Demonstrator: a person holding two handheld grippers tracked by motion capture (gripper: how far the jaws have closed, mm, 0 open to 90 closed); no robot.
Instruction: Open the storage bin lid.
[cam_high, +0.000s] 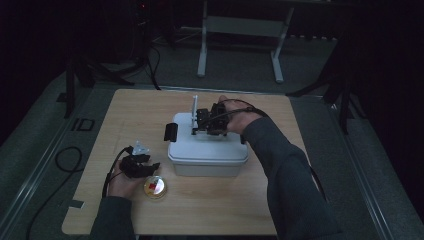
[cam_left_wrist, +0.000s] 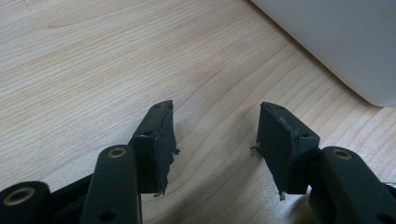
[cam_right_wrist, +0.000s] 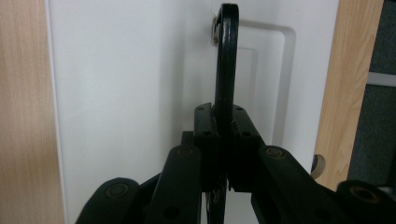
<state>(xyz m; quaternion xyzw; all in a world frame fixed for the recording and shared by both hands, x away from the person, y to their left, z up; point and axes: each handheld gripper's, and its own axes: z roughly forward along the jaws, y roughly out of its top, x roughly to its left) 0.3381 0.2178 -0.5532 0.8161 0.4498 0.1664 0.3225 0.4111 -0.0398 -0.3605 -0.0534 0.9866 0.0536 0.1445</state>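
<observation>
In the right gripper view the right gripper (cam_right_wrist: 223, 122) has its jaws pinching the thin black carrying handle (cam_right_wrist: 226, 60) of a white rectangular plastic storage box (cam_right_wrist: 121, 93), low in the middle of the frame. The handle stands on edge and runs straight up the picture to a rounded end near the top, where it pivots in a shallow recess of the lid. In the high view the same gripper (cam_high: 209, 121) sits over the lid at frame centre, the box (cam_high: 207, 150) resting in the middle of the light wooden surface (cam_high: 280, 210), with a black latch (cam_high: 171, 132) on its left end.

The handle looks stiff and narrow, a good hold because the pads close flat on both faces; the grip sits near mid-span, so the box should hang fairly level. The plastic is smooth and could slip if the box is heavy. Its weight is hard to judge with the contents hidden, and a latched lid would carry the load.

The left gripper (cam_left_wrist: 215, 135) has its jaws spread with nothing between them, hovering close over bare wood, the box corner at the upper right of its view. In the high view it (cam_high: 137, 162) lies at lower left, just beside a small round clear container with red contents (cam_high: 155, 187).
</observation>
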